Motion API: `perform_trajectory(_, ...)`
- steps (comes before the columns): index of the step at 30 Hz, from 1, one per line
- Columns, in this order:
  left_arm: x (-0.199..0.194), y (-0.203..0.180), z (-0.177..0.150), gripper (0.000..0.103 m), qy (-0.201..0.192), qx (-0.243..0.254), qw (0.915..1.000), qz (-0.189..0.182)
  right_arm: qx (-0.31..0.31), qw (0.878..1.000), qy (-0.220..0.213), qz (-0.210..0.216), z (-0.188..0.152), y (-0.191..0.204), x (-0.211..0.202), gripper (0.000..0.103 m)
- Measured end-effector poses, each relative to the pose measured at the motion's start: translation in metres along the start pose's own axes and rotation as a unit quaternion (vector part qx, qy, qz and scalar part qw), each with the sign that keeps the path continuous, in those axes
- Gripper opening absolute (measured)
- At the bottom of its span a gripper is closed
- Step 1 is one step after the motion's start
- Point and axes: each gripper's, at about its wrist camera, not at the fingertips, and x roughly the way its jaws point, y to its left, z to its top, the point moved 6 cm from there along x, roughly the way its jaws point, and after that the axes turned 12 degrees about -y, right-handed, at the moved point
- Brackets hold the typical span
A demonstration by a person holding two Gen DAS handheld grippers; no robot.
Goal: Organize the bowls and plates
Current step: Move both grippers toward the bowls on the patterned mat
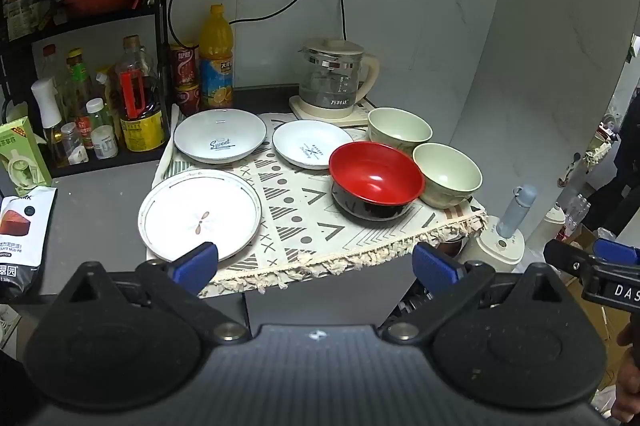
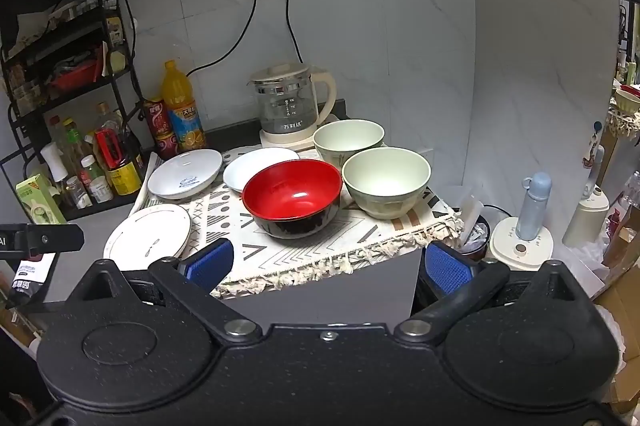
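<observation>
"Sweet" is printed in the deep plate (image 1: pixel 220 135); "万利达" marks the glass kettle (image 1: pixel 334 82).

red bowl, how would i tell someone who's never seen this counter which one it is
Find the patterned cloth on the counter in front of the glass kettle. Three bowls sit on its right half; the red bowl is the one nearest the front edge, just left of the closer green bowl. It alone is glossy red inside and black outside.
</observation>
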Motion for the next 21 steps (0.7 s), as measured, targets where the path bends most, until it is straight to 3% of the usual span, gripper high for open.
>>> perform_trajectory(21, -0.014, 0.004, -0.014, 0.102, 0.017, -0.014, 0.9998, 0.004, -0.006, 1.000, 0.008, -0.001, -0.015, 0.003, -0.017, 0.103)
